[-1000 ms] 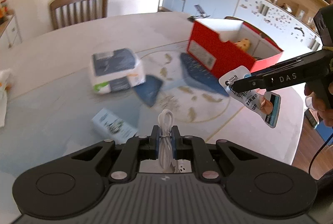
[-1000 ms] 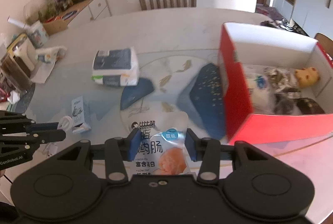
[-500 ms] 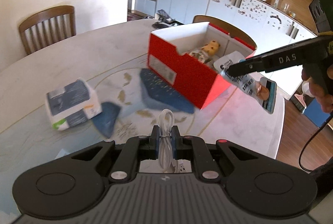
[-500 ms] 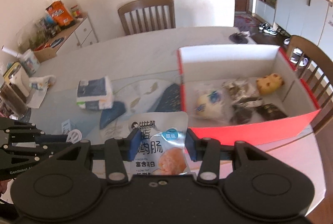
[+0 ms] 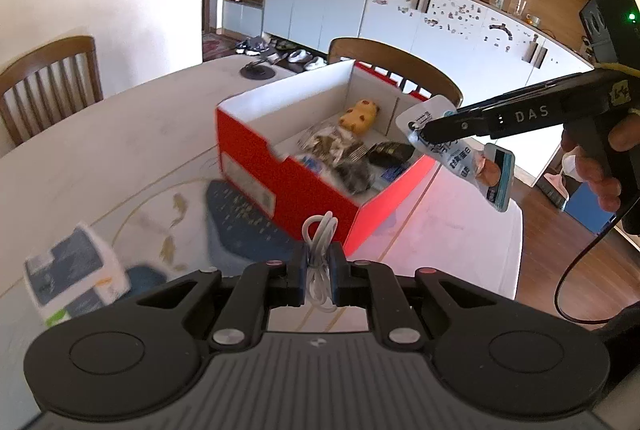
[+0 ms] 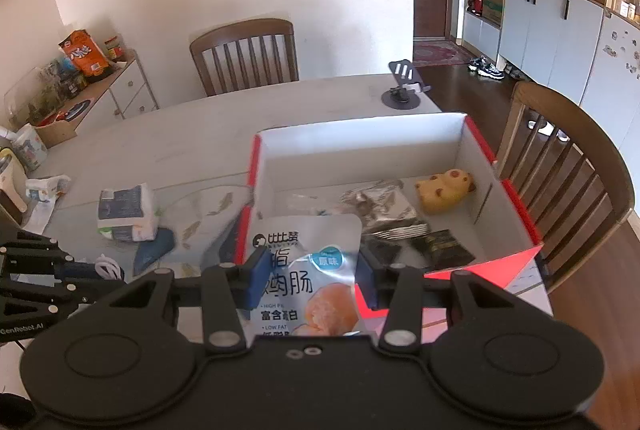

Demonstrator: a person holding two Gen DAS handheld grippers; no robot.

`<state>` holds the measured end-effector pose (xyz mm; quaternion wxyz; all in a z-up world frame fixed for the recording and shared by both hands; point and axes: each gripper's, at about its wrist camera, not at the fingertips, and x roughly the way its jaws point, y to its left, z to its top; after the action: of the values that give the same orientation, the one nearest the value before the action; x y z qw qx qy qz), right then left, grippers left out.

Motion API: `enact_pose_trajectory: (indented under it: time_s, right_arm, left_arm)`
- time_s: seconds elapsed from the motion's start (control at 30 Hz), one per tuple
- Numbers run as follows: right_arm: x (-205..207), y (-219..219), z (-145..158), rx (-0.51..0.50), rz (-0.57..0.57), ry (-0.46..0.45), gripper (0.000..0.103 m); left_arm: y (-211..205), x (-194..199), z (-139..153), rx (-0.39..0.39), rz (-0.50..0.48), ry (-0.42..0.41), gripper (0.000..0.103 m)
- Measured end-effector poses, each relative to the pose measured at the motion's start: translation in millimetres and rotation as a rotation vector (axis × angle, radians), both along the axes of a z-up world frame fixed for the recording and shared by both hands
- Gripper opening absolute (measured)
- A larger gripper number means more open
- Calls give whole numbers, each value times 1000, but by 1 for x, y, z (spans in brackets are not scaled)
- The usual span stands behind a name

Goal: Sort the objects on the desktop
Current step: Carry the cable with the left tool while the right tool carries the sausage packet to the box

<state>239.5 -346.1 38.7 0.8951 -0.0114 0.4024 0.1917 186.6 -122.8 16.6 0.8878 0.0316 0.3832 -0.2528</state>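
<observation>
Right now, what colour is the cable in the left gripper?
White; the cable shows best in the left wrist view.

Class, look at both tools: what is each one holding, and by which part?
The left tool clamps a coiled white cable near its lower end. The right tool grips a snack pouch by its two side edges.

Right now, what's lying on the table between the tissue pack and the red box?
A dark blue cloth lies between the tissue pack and the red box, seen in the right wrist view.
</observation>
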Motion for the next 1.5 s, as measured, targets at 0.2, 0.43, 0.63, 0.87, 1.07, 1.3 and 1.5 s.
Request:
enact_pose_trajectory:
  time_s: [0.2, 0.43, 0.63, 0.87, 1.07, 1.3, 1.5]
  right_arm:
    - [16, -21, 3, -12, -1, -16, 45]
    - [37, -40, 8, -30, 0, -42, 44]
    - [58, -49, 4, -50, 5, -46, 44]
    - [84, -49, -1, -66, 3, -58, 45]
    - [105, -44, -14, -74, 21, -47, 44]
    - [127, -46, -34, -67, 4, 4, 44]
    - [138, -50, -58, -60, -17, 55, 44]
  left_arm:
    - [-27, 19, 12, -10, -21, -15, 10]
    - [-49, 43, 31, -26, -27, -43, 10]
    - [-71, 69, 36, -14, -51, -26, 10]
    - [-97, 100, 31, 22, -71, 6, 10]
    - [-118, 124, 18, 56, -87, 40, 10]
    - [-133, 145, -5, 85, -92, 93, 10]
    - [-140, 159, -26, 118, -94, 158, 10]
